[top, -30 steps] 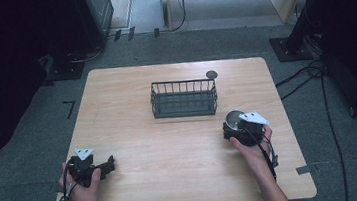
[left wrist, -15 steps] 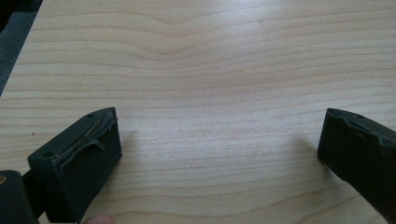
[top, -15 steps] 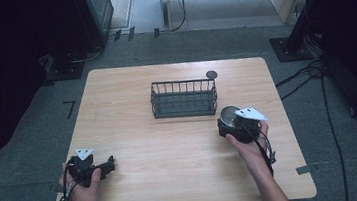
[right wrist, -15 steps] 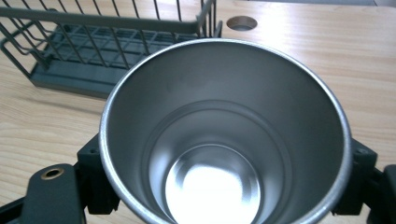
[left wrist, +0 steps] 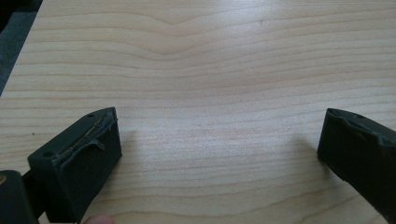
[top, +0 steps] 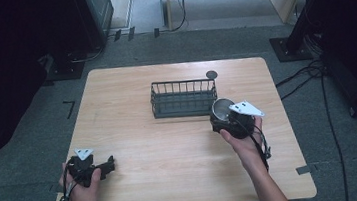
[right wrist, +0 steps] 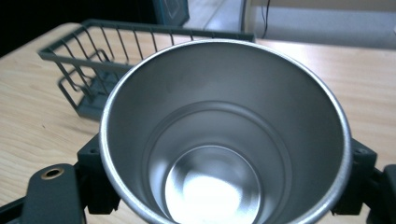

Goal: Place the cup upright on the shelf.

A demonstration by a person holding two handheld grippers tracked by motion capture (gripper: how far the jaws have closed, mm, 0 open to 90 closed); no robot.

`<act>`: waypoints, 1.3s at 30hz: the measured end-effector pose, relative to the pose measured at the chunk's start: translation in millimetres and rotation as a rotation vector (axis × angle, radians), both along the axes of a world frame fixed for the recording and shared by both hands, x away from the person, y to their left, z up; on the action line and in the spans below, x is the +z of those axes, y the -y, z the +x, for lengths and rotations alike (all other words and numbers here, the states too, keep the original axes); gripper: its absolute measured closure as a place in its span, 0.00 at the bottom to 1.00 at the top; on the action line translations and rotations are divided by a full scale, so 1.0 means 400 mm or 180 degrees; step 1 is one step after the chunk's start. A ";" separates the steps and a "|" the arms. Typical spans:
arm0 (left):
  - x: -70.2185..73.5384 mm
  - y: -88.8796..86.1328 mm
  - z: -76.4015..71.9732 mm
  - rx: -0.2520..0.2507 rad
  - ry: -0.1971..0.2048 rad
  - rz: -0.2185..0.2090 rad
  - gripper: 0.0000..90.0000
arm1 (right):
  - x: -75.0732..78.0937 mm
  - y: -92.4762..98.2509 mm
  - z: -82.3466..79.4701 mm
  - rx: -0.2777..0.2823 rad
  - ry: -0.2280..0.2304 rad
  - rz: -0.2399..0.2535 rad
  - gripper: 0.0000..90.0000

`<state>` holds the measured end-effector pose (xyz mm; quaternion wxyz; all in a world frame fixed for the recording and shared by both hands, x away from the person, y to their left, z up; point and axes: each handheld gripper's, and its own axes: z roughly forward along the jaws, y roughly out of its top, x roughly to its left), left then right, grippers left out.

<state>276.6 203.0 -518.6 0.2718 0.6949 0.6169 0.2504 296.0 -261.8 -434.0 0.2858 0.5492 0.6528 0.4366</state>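
The right gripper (top: 224, 118) has its jaws clamped on the sides of a steel cup (top: 222, 109), mouth open toward its camera, empty inside. It hangs above the tabletop (top: 172, 151) just off the right end of the wire basket (top: 184, 98), nearer the right edge than the near one. In the right gripper view the cup (right wrist: 224, 135) covers most of the basket (right wrist: 93, 70), whose rim runs behind it to the left. The basket sits toward the far edge, centred, with a small dark disc (top: 211, 75) just behind its right corner. The left gripper (top: 104, 166) lies by the near left corner, jaws spread wide over bare wood (left wrist: 210, 93), nothing between them. The broad middle of the tabletop between basket and near edge is open.
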 end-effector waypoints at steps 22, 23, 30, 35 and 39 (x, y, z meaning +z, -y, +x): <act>0.000 0.000 0.000 0.0000 -0.0002 -0.0002 0.00 | 0.102 -0.074 0.042 0.0155 0.0445 0.0023 0.20; 0.000 0.000 0.000 -0.0002 -0.0003 -0.0001 0.00 | 0.107 -0.077 0.046 0.0155 0.0454 0.0036 0.20; 0.000 0.001 0.000 0.0006 0.0006 -0.0007 0.00 | 0.130 -0.098 0.072 0.0168 0.0519 0.0065 0.20; 0.000 0.000 0.000 0.0005 0.0005 -0.0006 0.00 | 0.143 -0.115 0.096 0.0171 0.0549 0.0056 0.20; 0.000 0.000 0.000 0.0004 0.0004 -0.0006 0.00 | 0.146 -0.124 0.113 0.0175 0.0560 0.0044 0.20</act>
